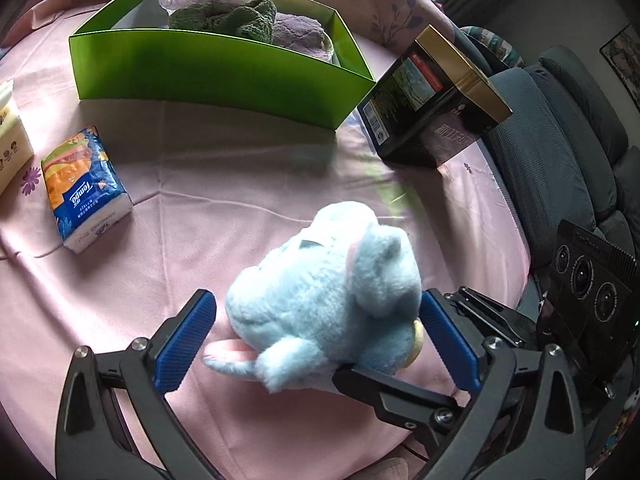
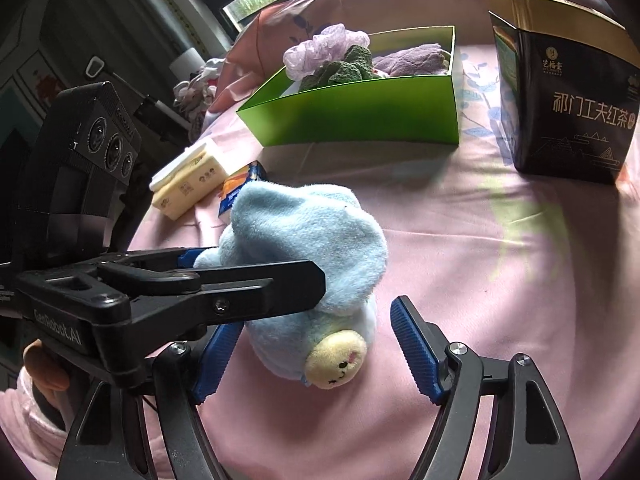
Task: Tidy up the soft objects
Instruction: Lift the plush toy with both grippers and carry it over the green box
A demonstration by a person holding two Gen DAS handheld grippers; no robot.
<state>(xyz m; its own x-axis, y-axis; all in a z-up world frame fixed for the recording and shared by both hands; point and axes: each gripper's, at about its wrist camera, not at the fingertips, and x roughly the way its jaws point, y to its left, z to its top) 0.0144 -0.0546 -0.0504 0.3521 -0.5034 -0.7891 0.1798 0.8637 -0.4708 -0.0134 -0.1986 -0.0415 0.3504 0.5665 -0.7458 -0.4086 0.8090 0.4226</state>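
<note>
A light blue plush toy (image 1: 332, 304) lies on the pink cloth between the open jaws of my left gripper (image 1: 316, 344). In the right wrist view the plush toy (image 2: 312, 256) also sits between the open jaws of my right gripper (image 2: 316, 344), its yellow face turned toward me. Neither gripper has closed on it. The left gripper reaches in across the right wrist view from the left. A green box (image 1: 224, 68) at the back holds a lilac scrunchie, a green knitted piece and a purple towel; the green box also shows in the right wrist view (image 2: 360, 116).
A blue Tempo tissue pack (image 1: 84, 188) and a cream tissue pack (image 1: 10, 140) lie at the left. A black and gold tea box (image 1: 432, 100) stands to the right of the green box. A grey sofa (image 1: 560, 140) lies beyond the table's right edge.
</note>
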